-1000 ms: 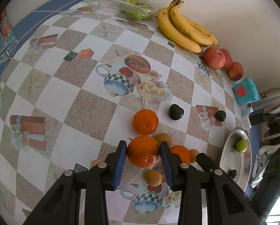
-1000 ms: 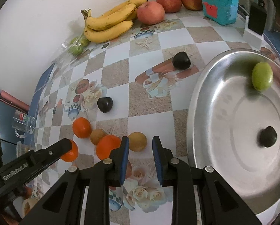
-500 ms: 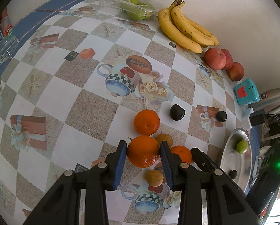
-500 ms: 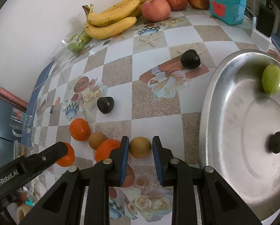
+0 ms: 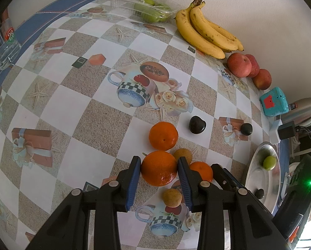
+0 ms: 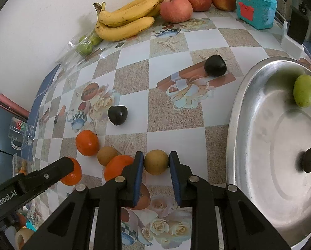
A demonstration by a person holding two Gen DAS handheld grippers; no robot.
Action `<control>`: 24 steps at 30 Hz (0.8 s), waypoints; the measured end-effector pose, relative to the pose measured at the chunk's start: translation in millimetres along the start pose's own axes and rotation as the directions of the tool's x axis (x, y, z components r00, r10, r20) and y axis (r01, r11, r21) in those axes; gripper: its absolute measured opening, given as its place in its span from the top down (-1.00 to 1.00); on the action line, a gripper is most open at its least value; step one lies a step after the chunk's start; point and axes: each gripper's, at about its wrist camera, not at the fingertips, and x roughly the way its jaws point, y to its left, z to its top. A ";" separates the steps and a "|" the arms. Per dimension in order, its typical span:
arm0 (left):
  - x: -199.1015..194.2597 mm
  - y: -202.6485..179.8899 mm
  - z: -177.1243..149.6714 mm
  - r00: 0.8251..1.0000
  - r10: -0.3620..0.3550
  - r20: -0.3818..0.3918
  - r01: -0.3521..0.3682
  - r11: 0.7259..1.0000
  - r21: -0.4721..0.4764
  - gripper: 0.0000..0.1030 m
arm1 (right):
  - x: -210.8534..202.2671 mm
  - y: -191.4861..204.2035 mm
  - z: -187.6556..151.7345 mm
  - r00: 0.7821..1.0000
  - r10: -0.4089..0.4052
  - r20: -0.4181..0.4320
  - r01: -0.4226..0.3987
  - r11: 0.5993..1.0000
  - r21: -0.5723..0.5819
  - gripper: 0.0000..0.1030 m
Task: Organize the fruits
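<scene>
My left gripper (image 5: 158,169) is shut on an orange (image 5: 159,170), its blue pads against both sides. A second orange (image 5: 163,135) lies just beyond, a third orange (image 5: 201,171) to the right. My right gripper (image 6: 156,162) is open with its jaws either side of a small tan round fruit (image 6: 156,161) on the table. Another tan fruit (image 6: 106,155) and oranges (image 6: 87,143) lie to its left. A steel tray (image 6: 238,112) on the right holds a green fruit (image 6: 304,90) and a dark fruit (image 6: 309,160).
Two dark plums (image 6: 215,65) (image 6: 117,115) lie mid-table. Bananas (image 5: 205,34), red apples (image 5: 239,65) and a clear box of green fruit (image 5: 150,10) line the wall. A teal box (image 6: 254,10) and a glass mug (image 5: 3,48) stand at the edges.
My right gripper has moved forward and left so its jaws now flank the tan fruit. My left gripper still holds the orange, barely moved.
</scene>
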 end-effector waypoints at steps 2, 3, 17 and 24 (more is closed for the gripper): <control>0.5 0.9 -0.1 1.000 0.000 0.000 0.000 1.000 -0.002 0.25 | -2.5 -1.2 0.3 1.000 0.009 0.007 -0.009 1.000 0.008 0.49; 0.7 1.0 0.1 1.000 0.002 0.000 -0.002 1.000 -0.002 0.25 | -4.7 -2.3 0.5 1.000 0.012 0.011 -0.012 1.000 0.012 0.49; -6.6 -9.2 -0.9 1.000 0.002 0.030 -0.003 0.999 0.033 0.25 | -48.8 -22.5 0.2 0.996 -0.008 0.085 -0.001 0.995 0.102 0.49; -8.4 -12.3 -2.4 0.999 0.005 0.039 -0.007 0.999 0.041 0.25 | -66.0 -37.9 -2.5 0.994 0.004 0.109 -0.020 0.989 0.146 0.49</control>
